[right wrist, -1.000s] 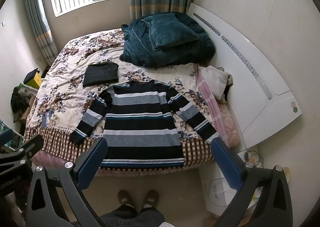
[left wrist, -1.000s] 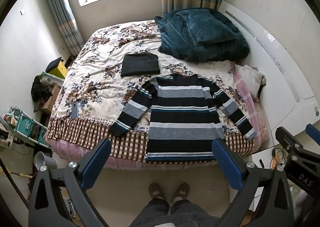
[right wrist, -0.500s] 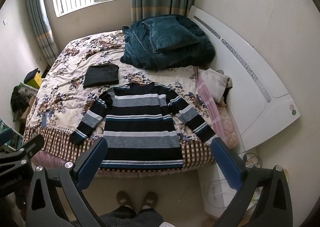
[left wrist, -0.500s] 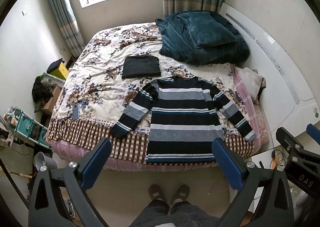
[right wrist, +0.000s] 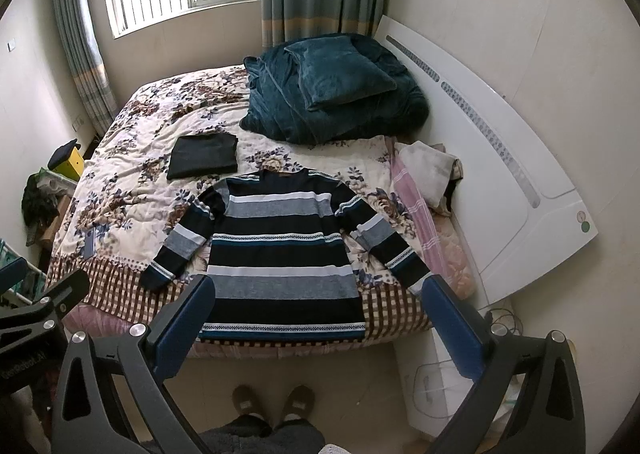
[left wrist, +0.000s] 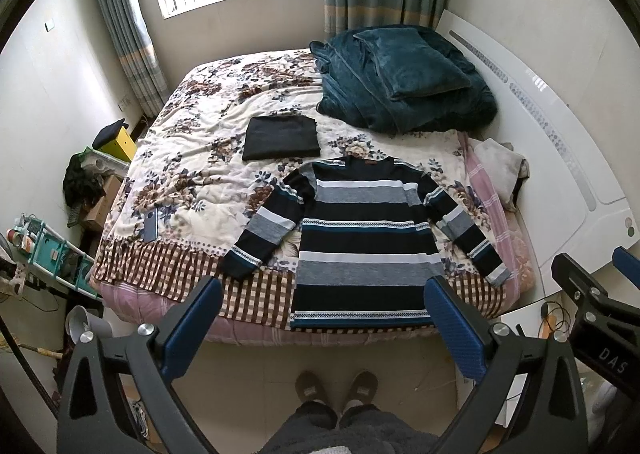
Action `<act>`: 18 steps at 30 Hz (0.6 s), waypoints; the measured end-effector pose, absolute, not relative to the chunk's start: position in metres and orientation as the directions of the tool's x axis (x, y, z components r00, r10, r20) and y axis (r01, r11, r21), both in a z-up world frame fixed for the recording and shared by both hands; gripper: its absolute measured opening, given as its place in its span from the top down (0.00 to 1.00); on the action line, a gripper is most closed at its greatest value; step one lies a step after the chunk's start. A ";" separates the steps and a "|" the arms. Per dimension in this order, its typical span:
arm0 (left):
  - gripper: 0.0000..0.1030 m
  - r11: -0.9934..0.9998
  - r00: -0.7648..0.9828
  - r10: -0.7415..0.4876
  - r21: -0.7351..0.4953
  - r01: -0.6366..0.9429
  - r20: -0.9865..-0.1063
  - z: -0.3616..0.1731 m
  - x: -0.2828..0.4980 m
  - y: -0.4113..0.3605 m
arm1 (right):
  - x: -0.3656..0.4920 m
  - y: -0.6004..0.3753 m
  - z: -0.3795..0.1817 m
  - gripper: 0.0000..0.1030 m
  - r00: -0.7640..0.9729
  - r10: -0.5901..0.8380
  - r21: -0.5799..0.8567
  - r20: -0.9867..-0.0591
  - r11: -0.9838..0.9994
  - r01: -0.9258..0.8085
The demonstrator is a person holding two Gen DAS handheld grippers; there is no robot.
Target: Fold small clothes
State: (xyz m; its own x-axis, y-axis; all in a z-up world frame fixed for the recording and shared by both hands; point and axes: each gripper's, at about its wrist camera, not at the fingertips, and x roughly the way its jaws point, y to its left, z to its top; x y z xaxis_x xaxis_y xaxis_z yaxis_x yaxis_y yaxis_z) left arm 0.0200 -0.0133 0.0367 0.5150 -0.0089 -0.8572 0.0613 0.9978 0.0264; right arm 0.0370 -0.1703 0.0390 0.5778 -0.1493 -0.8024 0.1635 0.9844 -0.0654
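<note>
A striped sweater (left wrist: 362,242) in black, grey, white and teal lies flat and face up on the bed, sleeves spread, hem at the near edge. It also shows in the right wrist view (right wrist: 280,250). A folded black garment (left wrist: 282,137) lies behind it; it shows in the right wrist view too (right wrist: 203,155). My left gripper (left wrist: 322,328) is open and empty, held high above the floor in front of the bed. My right gripper (right wrist: 316,328) is open and empty beside it.
The bed (left wrist: 192,157) has a floral cover, with a teal blanket and pillow (left wrist: 404,81) piled at its far right. A white headboard (right wrist: 500,157) runs along the right. A phone (left wrist: 151,229) lies near the left edge. My slippered feet (left wrist: 336,388) stand on the floor.
Both grippers have tilted or dropped slightly, so the bed and sweater sit a little lower in both views. Nothing on the bed has moved.
</note>
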 end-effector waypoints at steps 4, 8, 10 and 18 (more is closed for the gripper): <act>0.00 0.998 0.516 -0.011 0.024 0.062 -0.856 0.039 0.021 -0.014 | 0.035 -0.168 0.039 0.00 0.579 -0.152 -0.069 -0.801 0.984 0.164; 0.00 0.998 0.519 -0.012 0.023 0.062 -0.855 0.039 0.019 -0.013 | 0.032 -0.166 0.038 0.00 0.581 -0.152 -0.068 -0.800 0.984 0.163; 0.00 0.998 0.518 -0.014 0.022 0.062 -0.855 0.040 0.020 -0.014 | 0.031 -0.166 0.038 0.00 0.583 -0.151 -0.066 -0.799 0.984 0.164; 0.00 0.998 0.523 -0.014 0.022 0.062 -0.852 0.037 0.016 -0.012 | 0.034 -0.166 0.045 0.00 0.584 -0.148 -0.065 -0.798 0.985 0.161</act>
